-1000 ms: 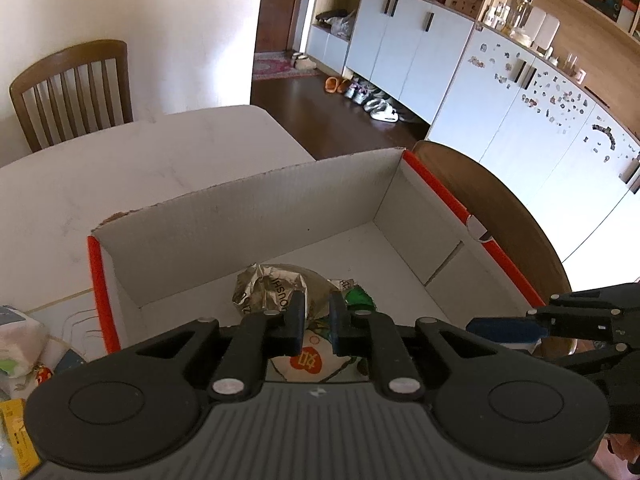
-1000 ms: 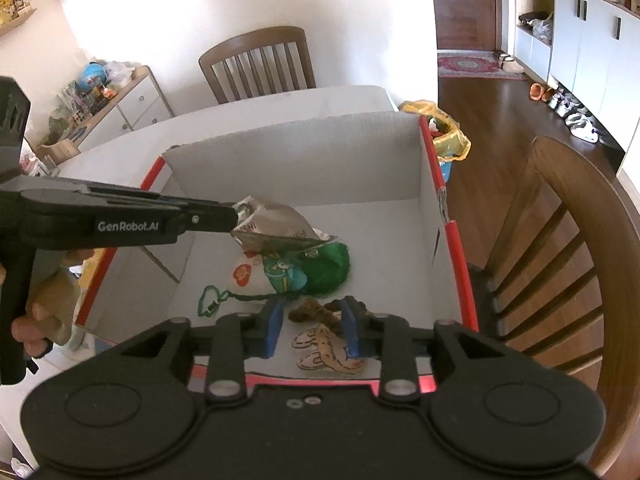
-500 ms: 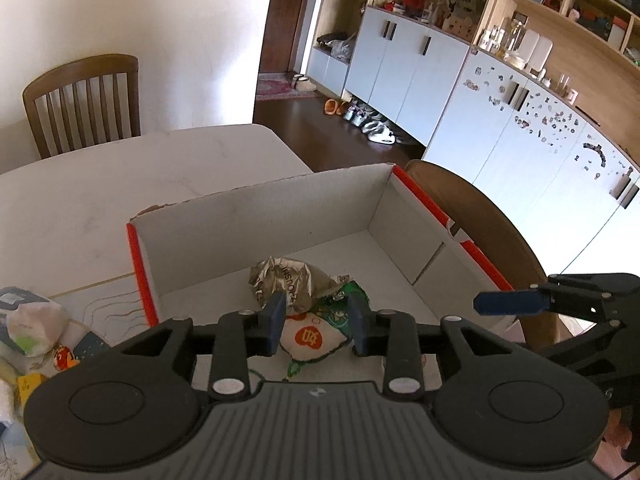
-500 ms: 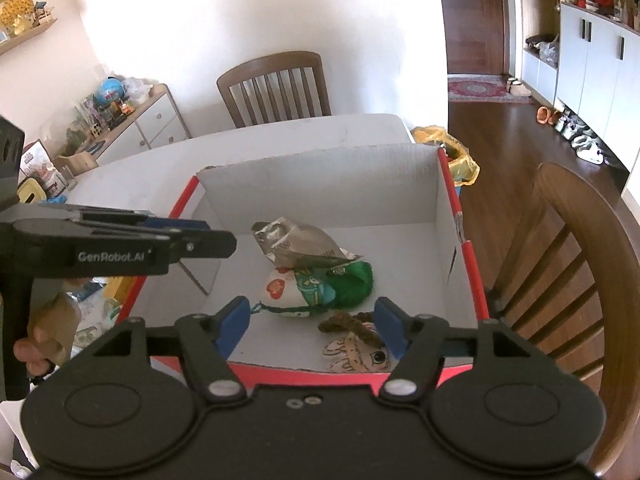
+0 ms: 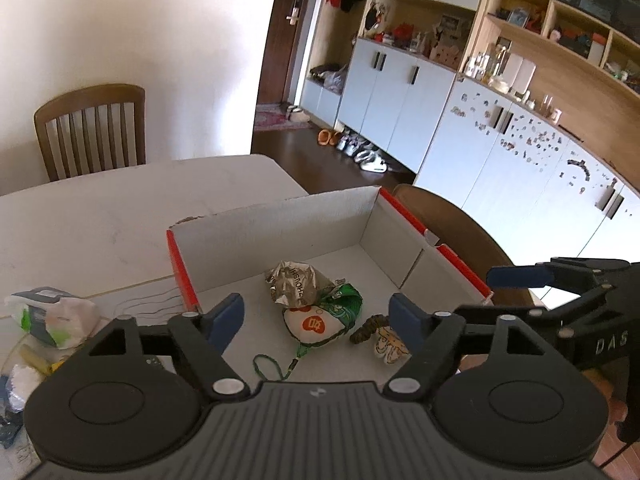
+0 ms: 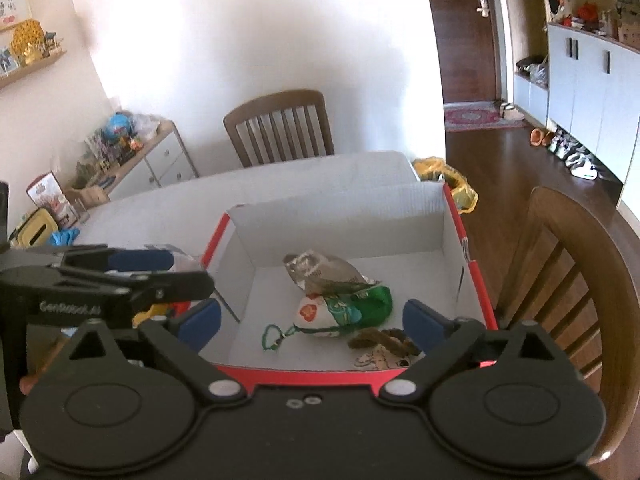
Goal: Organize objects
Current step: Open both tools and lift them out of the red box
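An open cardboard box (image 5: 280, 220) with red edges stands on the white table; it also shows in the right wrist view (image 6: 344, 208). Inside lie a crumpled silver foil packet (image 5: 296, 286) (image 6: 320, 272), a white-and-green pouch with a green cord (image 5: 320, 320) (image 6: 340, 312), a brown twisted piece (image 5: 366, 330) (image 6: 380, 338) and a small printed figure (image 5: 390, 348). My left gripper (image 5: 318, 318) is open and empty above the box's near side. My right gripper (image 6: 312, 318) is open and empty above the box's front edge.
Loose packets and wrappers (image 5: 52, 316) lie on the table left of the box. A wooden chair (image 6: 572, 280) stands right of the box, another chair (image 5: 92, 128) at the table's far side. A low cabinet with clutter (image 6: 120, 152) stands at the wall.
My left gripper let go of the foil packet, which now lies in the box, then opened wide and drew back and up. My right gripper also opened and pulled back.
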A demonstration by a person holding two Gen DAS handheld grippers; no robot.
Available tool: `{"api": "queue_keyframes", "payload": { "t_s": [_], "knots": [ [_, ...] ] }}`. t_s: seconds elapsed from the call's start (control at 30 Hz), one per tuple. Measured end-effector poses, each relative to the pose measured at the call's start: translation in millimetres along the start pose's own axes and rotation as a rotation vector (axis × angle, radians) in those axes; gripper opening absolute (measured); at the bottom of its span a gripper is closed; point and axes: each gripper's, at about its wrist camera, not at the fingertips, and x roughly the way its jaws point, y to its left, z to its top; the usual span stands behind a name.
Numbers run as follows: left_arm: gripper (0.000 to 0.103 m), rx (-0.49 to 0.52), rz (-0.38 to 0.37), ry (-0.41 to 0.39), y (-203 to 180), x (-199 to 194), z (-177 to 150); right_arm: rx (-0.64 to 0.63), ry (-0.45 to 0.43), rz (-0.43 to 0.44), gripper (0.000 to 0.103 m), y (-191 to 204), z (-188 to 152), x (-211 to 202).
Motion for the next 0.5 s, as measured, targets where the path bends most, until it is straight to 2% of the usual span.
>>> {"api": "queue_keyframes", "payload": {
  "t_s": [0.1, 0.2, 0.37, 0.5],
  "knots": [
    [0.086, -0.001, -0.009, -0.018, 4.8, -14.1, -3.8, -0.004, -0.031, -0.018, 0.102, 9.6, -2.7, -6.2],
    [0.093, -0.008, -0.017, -0.031, 14.0, -28.2, -8.7, -0.001, -0.037, -0.016, 0.102, 19.6, -5.3, -8.4],
    [0.095, -0.025, -0.016, -0.056, 34.2, -49.4, -16.5, 0.002, -0.036, -0.008, 0.102, 41.1, -10.5, -6.8],
    [0.102, -0.049, -0.02, -0.076, 53.9, -65.1, -22.1, 0.006, -0.036, 0.001, 0.102, 60.1, -14.9, -4.9]
  ]
}}
